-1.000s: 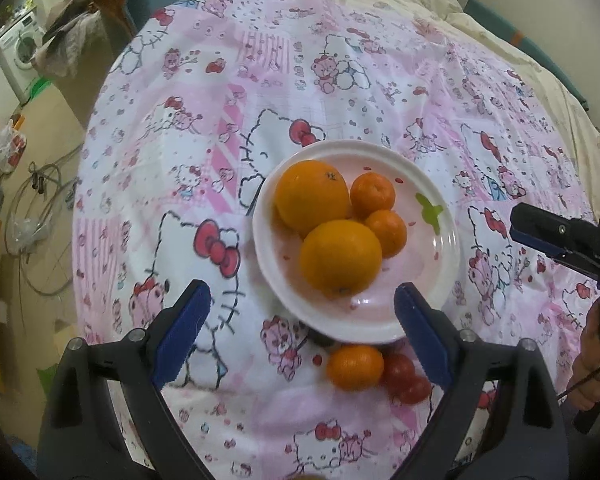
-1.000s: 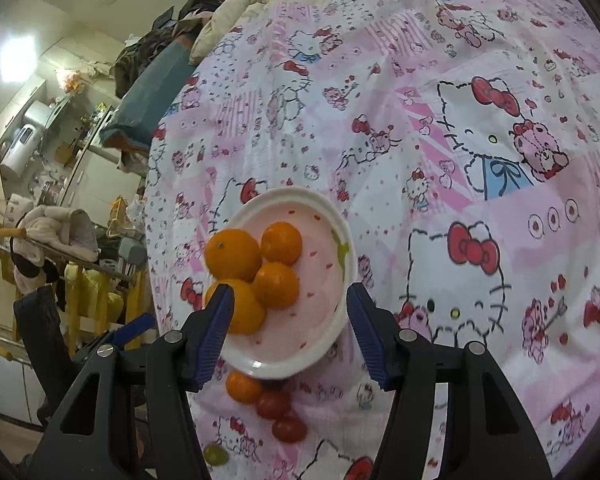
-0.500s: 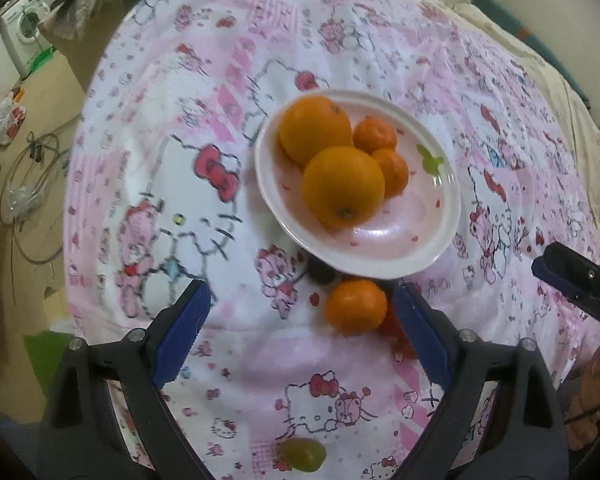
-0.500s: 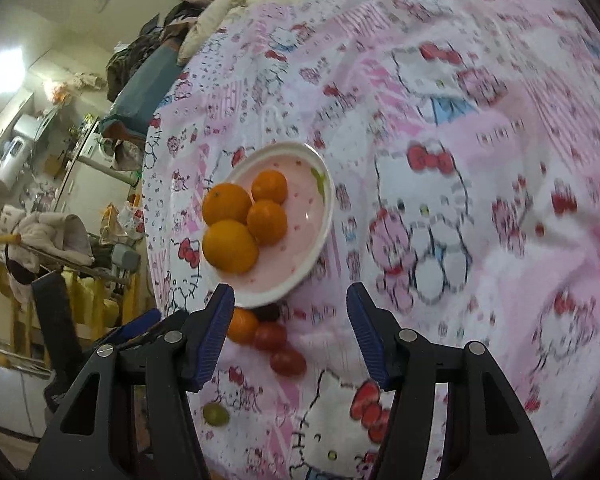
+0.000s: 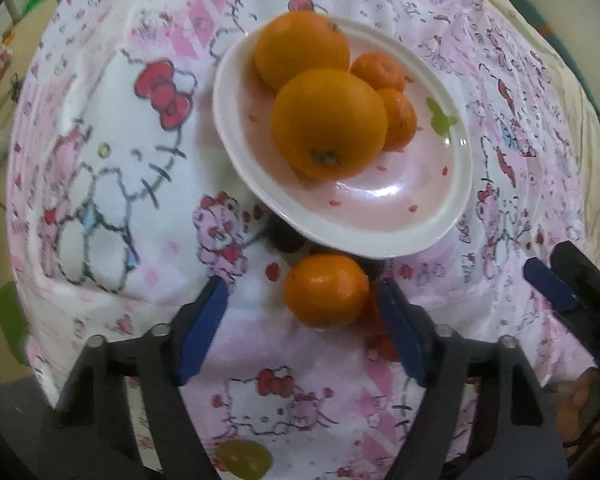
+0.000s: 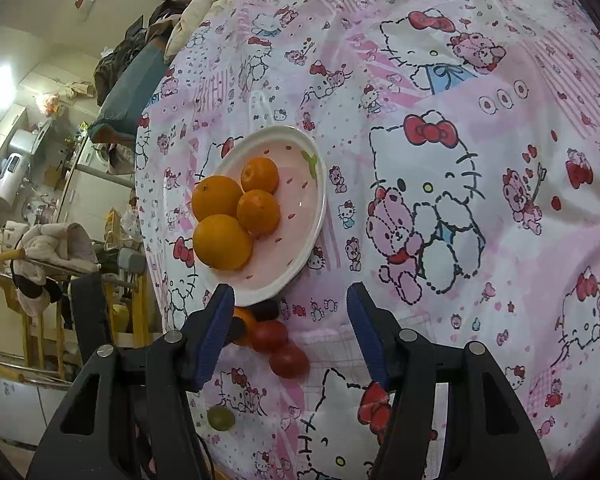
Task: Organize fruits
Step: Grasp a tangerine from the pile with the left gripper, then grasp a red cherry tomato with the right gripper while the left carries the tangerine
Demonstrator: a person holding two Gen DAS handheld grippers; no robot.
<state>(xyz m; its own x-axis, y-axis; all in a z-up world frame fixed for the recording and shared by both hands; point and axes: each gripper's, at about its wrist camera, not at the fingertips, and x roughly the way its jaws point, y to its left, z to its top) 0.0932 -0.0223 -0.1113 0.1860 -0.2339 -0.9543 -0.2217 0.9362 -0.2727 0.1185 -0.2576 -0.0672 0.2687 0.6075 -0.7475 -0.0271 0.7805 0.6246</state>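
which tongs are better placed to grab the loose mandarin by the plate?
Left. The left tongs already straddle the mandarin below the plate and are closing, pads not yet touching. The right tongs sit off to the side, over bare sheet.

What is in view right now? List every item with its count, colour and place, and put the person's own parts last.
plate: one, white rim, pink inside, on the bedspread.
oranges: two, large, orange, on the plate.
tangerines on the plate: two, small, orange, beside the oranges.
loose tangerine: one, orange, on the cloth just below the plate.
tomatoes: two, red, beside the loose tangerine.
dark fruit: one, near black, at the plate's edge.
grape: one, green, nearer the bed's edge.
bedspread: one, pink and white cartoon print.
left gripper: black, blue pads, closing around the loose tangerine, not touching.
right gripper: black, blue pads, empty.
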